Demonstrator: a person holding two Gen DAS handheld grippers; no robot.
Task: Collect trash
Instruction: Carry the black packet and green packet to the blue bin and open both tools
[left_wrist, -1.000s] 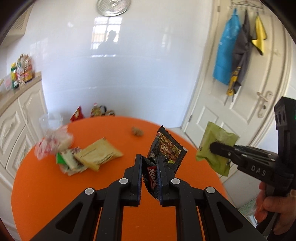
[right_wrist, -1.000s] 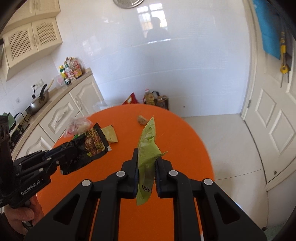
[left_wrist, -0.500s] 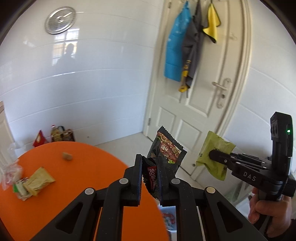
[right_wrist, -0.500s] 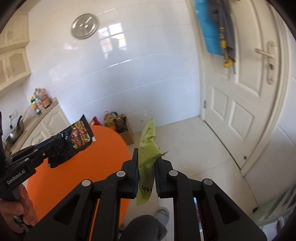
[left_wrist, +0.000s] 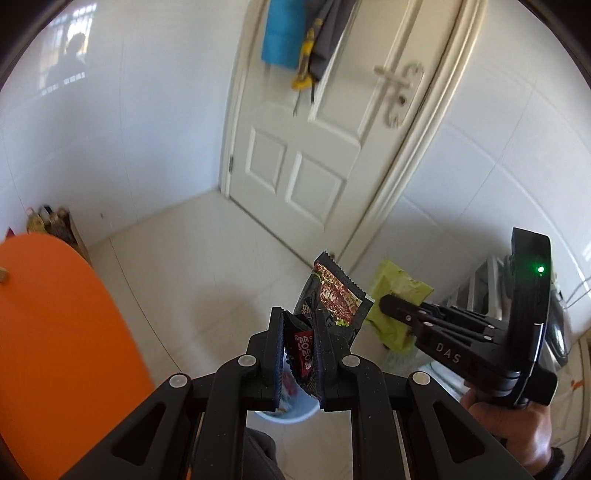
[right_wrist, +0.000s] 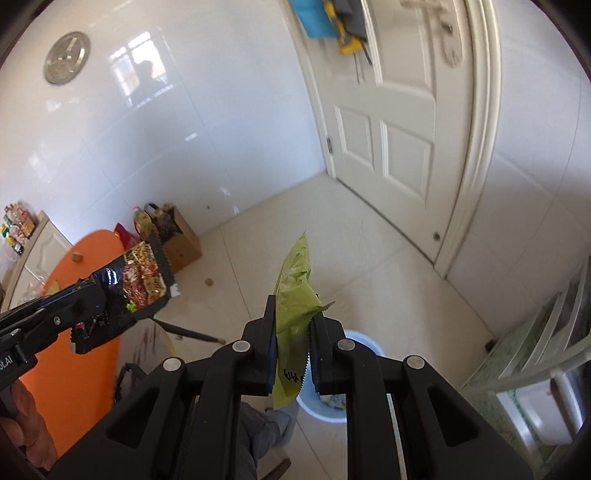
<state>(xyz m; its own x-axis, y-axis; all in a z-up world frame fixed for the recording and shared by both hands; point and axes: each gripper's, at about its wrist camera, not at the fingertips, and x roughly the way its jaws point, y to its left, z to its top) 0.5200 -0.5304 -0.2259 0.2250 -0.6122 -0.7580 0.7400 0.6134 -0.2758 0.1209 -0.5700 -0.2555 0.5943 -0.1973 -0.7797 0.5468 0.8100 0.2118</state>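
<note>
Taking wrappers to the bin

The left gripper (left_wrist: 300, 354) is pinching a dark wrapper (left_wrist: 334, 301); the right gripper (right_wrist: 293, 345) is pinching a green wrapper (right_wrist: 295, 284). Both are hanging near the pale blue bin (right_wrist: 364, 341). Best let go right over it.

Black-red snack wrapper (left_wrist: 334, 299), lime-green wrapper (right_wrist: 293, 284), orange table (left_wrist: 55, 332), pale-blue bin (right_wrist: 360, 345)
</note>
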